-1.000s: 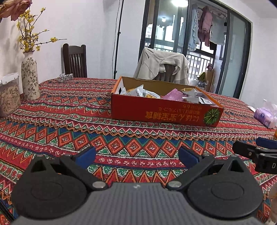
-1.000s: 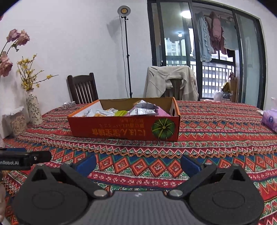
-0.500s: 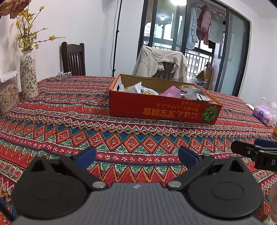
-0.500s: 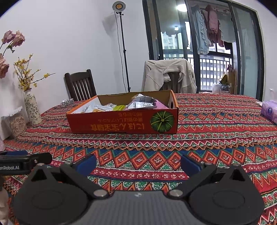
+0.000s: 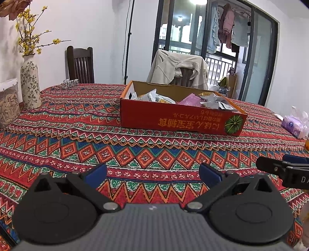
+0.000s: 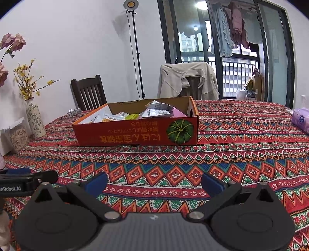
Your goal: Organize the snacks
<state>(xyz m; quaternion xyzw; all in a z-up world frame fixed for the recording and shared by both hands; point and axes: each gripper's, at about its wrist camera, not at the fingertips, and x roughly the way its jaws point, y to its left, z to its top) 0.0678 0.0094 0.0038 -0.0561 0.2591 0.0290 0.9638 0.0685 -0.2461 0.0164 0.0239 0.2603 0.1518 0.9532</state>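
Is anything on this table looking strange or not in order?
Only the red cardboard box: its printed text and green pumpkin picture face the cameras upside down, and the snack packets inside lie in a loose jumble. Nothing looks spilled or damaged.

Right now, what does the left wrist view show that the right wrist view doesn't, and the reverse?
Only the left wrist view shows the right gripper at its right edge, plus an orange object cut off there. Only the right wrist view shows the lamp head, pink flowers and the left gripper. Both show the red snack box filled with packets, the vase, the jacket-draped chair and the purple tissue pack. Both grippers' jaws are open and hold nothing.
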